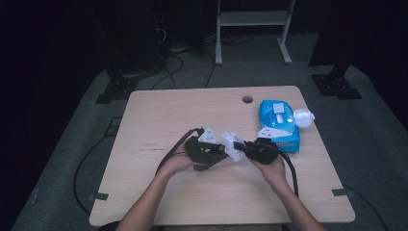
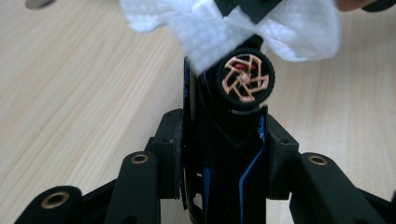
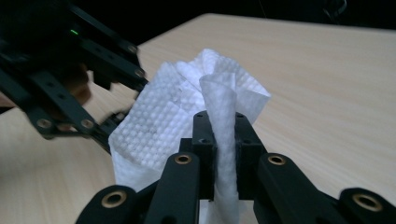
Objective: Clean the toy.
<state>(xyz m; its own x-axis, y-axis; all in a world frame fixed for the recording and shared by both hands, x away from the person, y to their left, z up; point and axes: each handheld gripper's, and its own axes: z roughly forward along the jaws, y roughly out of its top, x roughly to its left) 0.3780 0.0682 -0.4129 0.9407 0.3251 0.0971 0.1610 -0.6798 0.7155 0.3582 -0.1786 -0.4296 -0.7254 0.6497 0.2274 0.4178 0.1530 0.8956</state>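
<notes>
Now, left gripper (image 1: 222,152): jaws clamped on toy car (image 2: 233,140), pointing right.
Right gripper (image 1: 239,147): jaws pinching wipe (image 3: 187,116), pointing left.
Wipe: against car's wheel (image 2: 244,79), mid-table (image 1: 168,110).

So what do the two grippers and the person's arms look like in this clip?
Both the left gripper and the right gripper are black linkage frames with brass-coloured rivets, each topped by a grey three-cornered plate. A black cable trails from each. The forearms are bare, with no sleeves showing.
</notes>
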